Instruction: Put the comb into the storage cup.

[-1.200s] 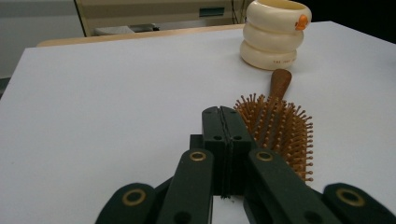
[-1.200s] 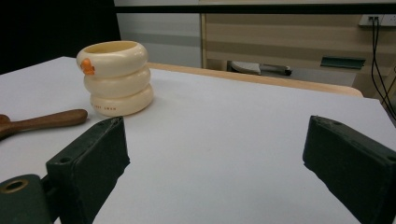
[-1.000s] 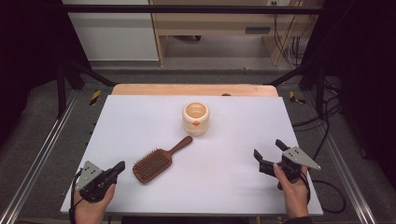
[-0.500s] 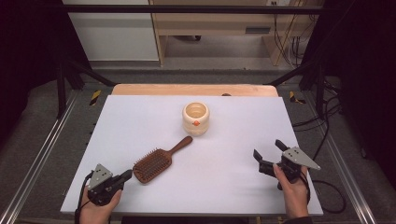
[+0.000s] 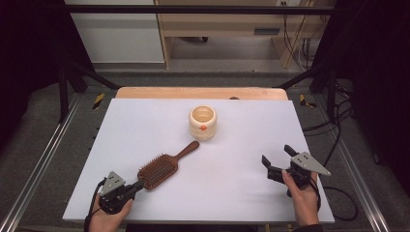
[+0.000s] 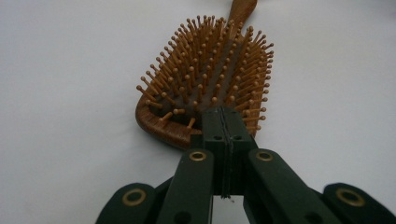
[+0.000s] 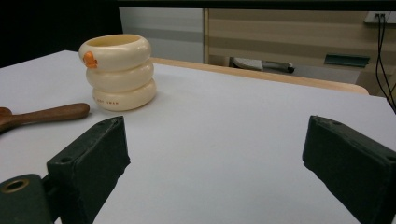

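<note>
Now the left tongs (image 6: 223,122) sit pressed together at the hairbrush (image 6: 205,79); right tongs (image 7: 215,154) gape apart.

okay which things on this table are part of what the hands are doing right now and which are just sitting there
In the job:
- wooden hairbrush, bristles up
- left gripper, jaws shut, at the brush's head end

Lying about:
- cream ringed cup, standing beyond the brush handle
- right gripper, jaws open, over bare white table
</note>
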Demonstrator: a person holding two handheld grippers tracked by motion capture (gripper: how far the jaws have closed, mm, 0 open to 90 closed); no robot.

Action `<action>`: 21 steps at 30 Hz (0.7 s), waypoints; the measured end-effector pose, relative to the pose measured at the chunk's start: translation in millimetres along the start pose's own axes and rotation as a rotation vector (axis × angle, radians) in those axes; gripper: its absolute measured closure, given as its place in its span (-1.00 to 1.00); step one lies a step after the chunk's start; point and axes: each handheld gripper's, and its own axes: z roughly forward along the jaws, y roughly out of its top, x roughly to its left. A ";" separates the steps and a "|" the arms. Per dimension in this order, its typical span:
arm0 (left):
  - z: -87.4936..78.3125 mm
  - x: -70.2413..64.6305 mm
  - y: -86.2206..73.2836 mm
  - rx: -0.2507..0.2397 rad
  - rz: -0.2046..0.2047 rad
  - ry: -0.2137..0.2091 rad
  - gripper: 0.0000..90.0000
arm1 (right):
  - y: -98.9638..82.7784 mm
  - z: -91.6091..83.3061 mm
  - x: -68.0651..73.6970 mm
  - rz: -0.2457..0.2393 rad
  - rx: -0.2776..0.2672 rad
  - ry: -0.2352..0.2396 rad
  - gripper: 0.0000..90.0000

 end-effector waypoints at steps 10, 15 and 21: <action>4.9 0.1 -0.4 0.011 -0.002 0.004 1.00 | -0.8 1.2 0.6 -0.003 0.007 0.003 -0.85; 5.8 4.3 -0.6 0.014 -0.018 0.008 1.00 | -1.1 1.5 0.6 -0.005 0.007 0.003 -0.84; 8.5 10.0 0.1 0.018 -0.030 0.019 1.00 | -1.2 2.0 1.4 -0.007 0.011 0.005 -0.84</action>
